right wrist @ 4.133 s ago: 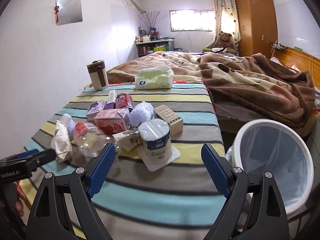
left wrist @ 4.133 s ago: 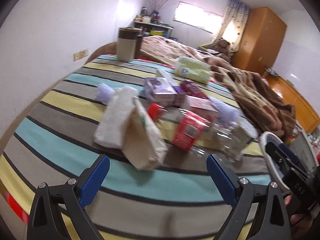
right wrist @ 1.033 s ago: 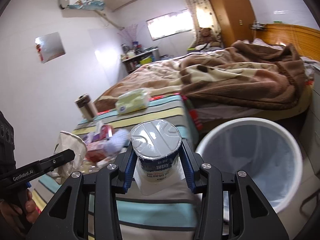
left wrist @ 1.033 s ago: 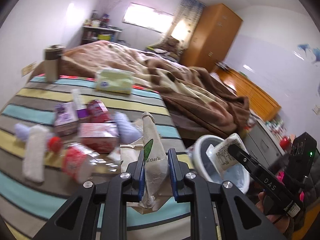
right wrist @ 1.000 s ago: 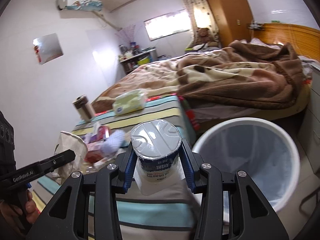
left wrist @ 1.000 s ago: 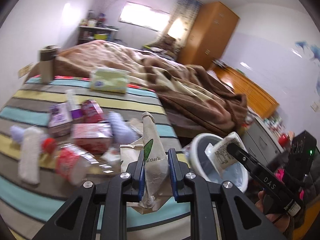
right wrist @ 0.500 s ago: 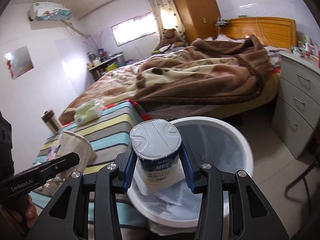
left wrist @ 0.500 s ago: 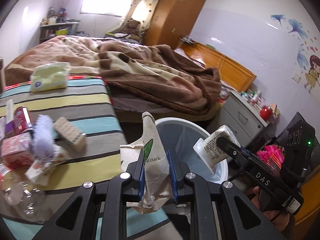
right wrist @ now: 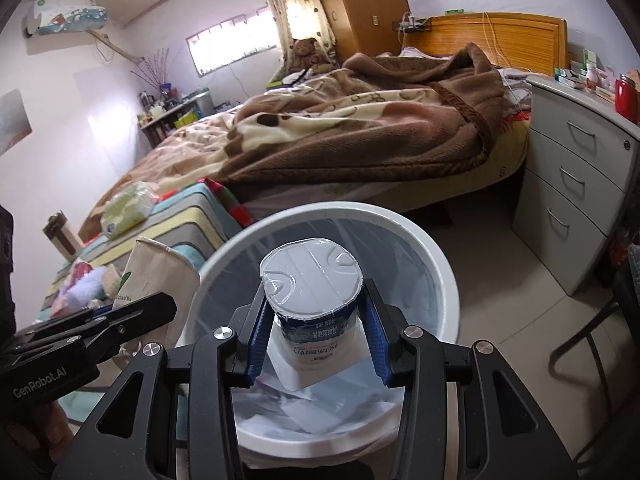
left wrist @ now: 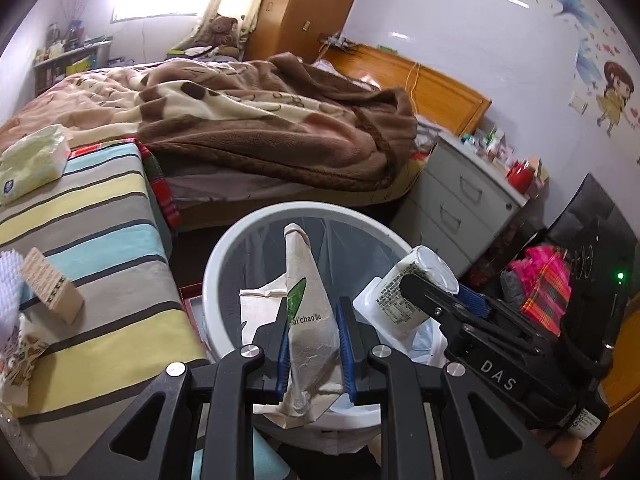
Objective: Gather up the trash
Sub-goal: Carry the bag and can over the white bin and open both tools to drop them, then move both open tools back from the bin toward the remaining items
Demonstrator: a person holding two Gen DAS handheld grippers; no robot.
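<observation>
My left gripper (left wrist: 313,344) is shut on a crumpled beige paper bag (left wrist: 308,320) with a green leaf print and holds it over the white trash bin (left wrist: 224,256). My right gripper (right wrist: 314,338) is shut on a white yogurt cup (right wrist: 312,292) with a foil lid, held over the same bin (right wrist: 440,264), which is lined with a clear bag. In the left wrist view the right gripper (left wrist: 424,288) with the cup (left wrist: 408,284) is at the bin's right side. In the right wrist view the left gripper (right wrist: 132,312) with the bag (right wrist: 156,272) is at the bin's left.
A striped blanket (left wrist: 80,208) on the left carries a small cardboard box (left wrist: 48,286), a tissue pack (left wrist: 32,160) and other trash. A brown blanket (left wrist: 280,120) covers the bed behind. A grey drawer cabinet (right wrist: 572,188) stands right of the bin.
Both grippers have swung right from the striped blanket and moved closer over the bin, each still holding its item. The bin now fills the middle of both views.
</observation>
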